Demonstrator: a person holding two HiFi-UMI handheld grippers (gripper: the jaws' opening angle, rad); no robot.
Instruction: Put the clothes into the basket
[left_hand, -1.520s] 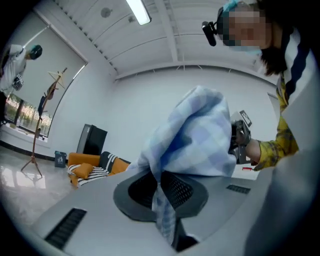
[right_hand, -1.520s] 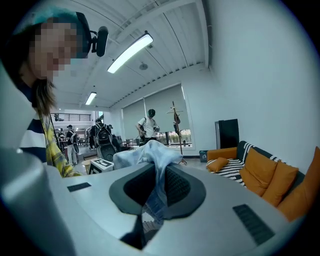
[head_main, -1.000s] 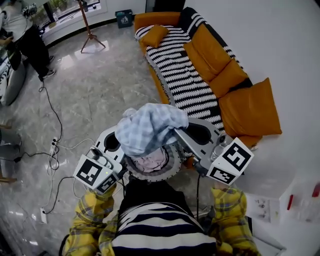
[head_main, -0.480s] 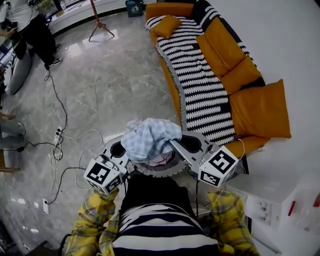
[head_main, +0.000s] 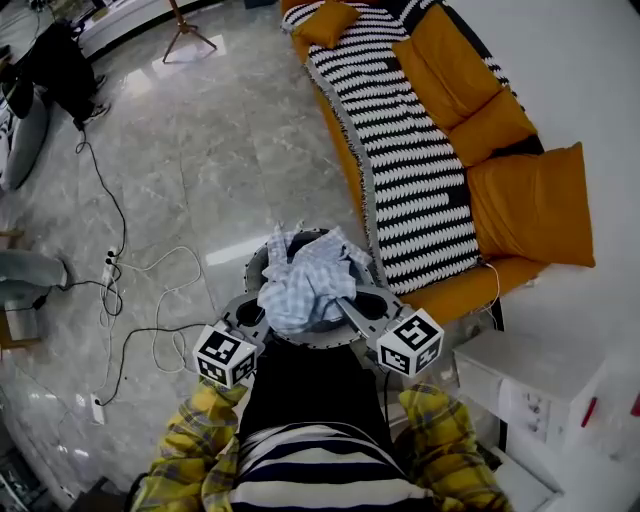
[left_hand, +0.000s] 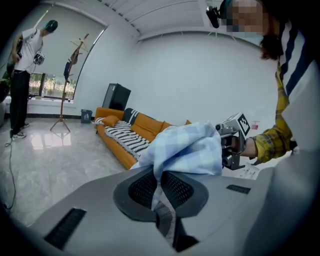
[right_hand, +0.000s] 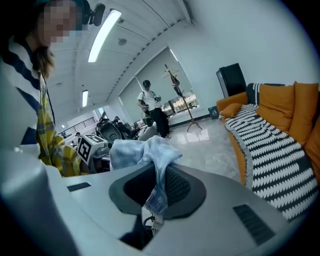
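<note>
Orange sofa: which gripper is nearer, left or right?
Right. The right gripper, shut on the blue checked cloth, is on the cloth's sofa side; the left gripper grips the same cloth on the side away from the sofa.

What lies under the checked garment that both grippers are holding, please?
The round basket: its rim shows around the checked garment. The cloth covers the basket's inside, so its contents cannot be seen.

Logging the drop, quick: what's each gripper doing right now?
Left gripper: closed on the blue checked cloth.
Right gripper: closed on the same cloth.
</note>
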